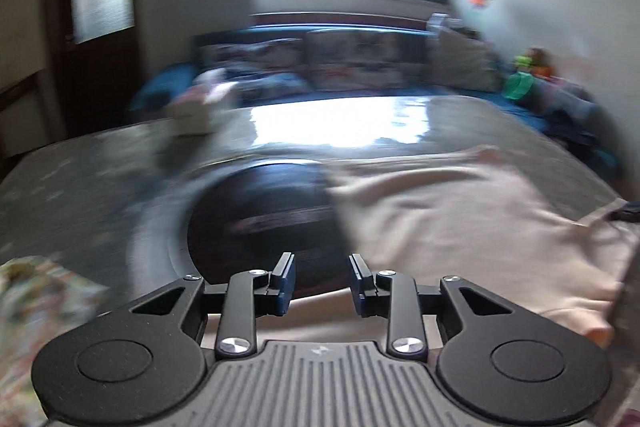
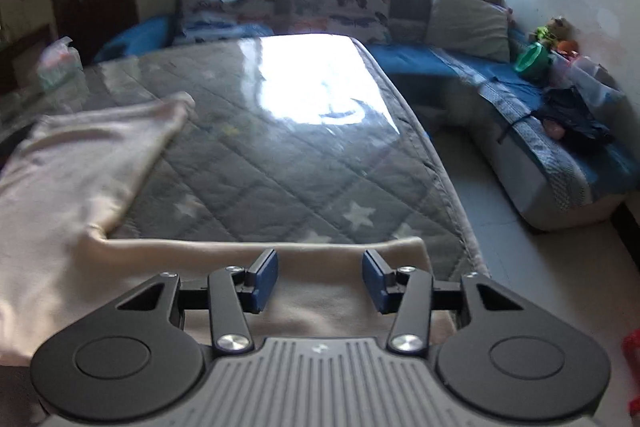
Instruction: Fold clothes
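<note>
Your left gripper [image 1: 322, 283] and right gripper [image 2: 320, 281] both have their jaws parted, holding nothing. The cream garment [image 2: 80, 179] lies spread on the quilt-covered desk [image 2: 280, 155] (grey, with white stars), its near edge just under your right jaws. The left view is motion-blurred.

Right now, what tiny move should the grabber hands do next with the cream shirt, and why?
Probably lower the right gripper and pinch the cream shirt edge lying just below its open jaws. The left gripper is open too, holding nothing, so the shirt, spread on the star-patterned table cover, cannot be folded before something grips it.
</note>
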### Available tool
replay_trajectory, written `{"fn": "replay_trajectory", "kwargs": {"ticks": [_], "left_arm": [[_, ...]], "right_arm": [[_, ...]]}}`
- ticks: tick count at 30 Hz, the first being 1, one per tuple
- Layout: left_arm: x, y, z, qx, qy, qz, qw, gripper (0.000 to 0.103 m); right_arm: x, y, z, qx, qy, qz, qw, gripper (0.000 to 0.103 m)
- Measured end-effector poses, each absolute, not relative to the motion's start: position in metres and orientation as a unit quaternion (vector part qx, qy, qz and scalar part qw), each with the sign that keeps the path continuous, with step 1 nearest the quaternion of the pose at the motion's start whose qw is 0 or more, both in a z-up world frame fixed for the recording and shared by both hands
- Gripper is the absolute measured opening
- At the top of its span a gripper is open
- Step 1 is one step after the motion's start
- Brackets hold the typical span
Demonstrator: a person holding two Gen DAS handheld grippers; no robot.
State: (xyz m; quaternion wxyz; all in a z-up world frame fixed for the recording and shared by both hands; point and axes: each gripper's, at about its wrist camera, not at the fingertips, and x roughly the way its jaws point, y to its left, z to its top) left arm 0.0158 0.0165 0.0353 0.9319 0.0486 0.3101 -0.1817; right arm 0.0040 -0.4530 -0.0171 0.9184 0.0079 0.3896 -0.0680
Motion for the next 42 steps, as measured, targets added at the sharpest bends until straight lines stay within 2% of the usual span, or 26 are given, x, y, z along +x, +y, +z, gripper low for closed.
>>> {"fn": "replay_trajectory", "kwargs": {"ticks": [6, 10, 15, 21, 24, 26, 32, 42], "left_arm": [[0.009, -0.051, 0.025, 0.076, 0.313, -0.281, 0.904, 0.032], [-0.001, -0.088, 0.011, 0.093, 0.326, -0.339, 0.878, 0.032], [-0.025, -0.122, 0.000, 0.131, 0.328, -0.394, 0.848, 0.035], [-0.033, -0.144, 0.002, 0.145, 0.319, -0.414, 0.840, 0.035], [-0.034, -0.154, 0.002, 0.147, 0.315, -0.424, 0.836, 0.035], [-0.036, -0.160, 0.001, 0.150, 0.314, -0.432, 0.832, 0.035], [-0.041, -0.174, -0.010, 0.159, 0.315, -0.450, 0.820, 0.037], [-0.049, -0.169, -0.011, 0.146, 0.309, -0.462, 0.819, 0.045]], "right_arm": [[-0.017, -0.469, -0.007, 0.022, 0.378, -0.101, 0.920, 0.052], [-0.037, -0.484, -0.006, 0.040, 0.383, -0.118, 0.915, 0.062], [-0.050, -0.496, -0.018, 0.075, 0.394, -0.122, 0.908, 0.062], [-0.052, -0.498, -0.016, 0.090, 0.385, -0.118, 0.911, 0.047], [-0.052, -0.498, -0.016, 0.089, 0.381, -0.115, 0.913, 0.018], [-0.054, -0.499, -0.014, 0.097, 0.374, -0.115, 0.915, 0.010], [-0.061, -0.497, 0.013, 0.110, 0.336, -0.100, 0.930, 0.008], [-0.047, -0.435, 0.119, 0.079, 0.261, 0.036, 0.962, 0.008]]}}
